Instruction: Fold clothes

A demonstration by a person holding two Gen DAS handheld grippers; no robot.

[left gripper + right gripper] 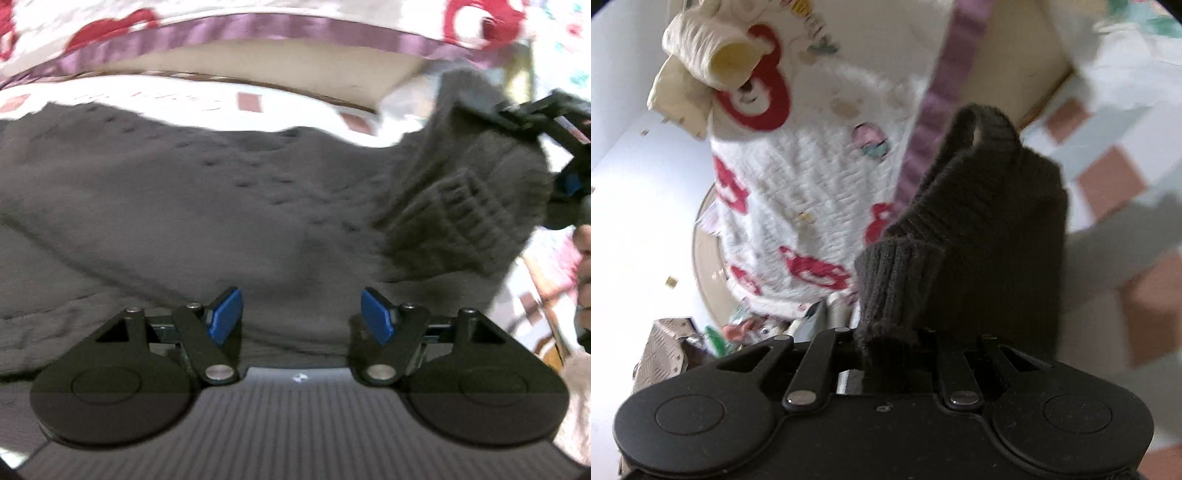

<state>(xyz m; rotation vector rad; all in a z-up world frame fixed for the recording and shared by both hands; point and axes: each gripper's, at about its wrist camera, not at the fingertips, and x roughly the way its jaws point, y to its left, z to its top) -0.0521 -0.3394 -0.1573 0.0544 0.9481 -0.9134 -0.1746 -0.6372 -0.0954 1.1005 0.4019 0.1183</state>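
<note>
Dark grey knit sweater (192, 206) lies spread flat on a white bedsheet (155, 98) with pink squares, filling most of the left wrist view. One sleeve (461, 192) with a ribbed cuff (894, 280) is lifted off the body at the right side. Right gripper (886, 347) clamped on that cuff; knit bunches between its black fingers and drapes away above them. In the left view the same gripper (517, 114) shows at the upper right, at the sleeve's raised edge. Left gripper (302, 314) low over the sweater's near edge, blue pads (225, 314) wide apart, nothing between them. Beyond: white quilt (798, 177) with red print and purple trim.
</note>
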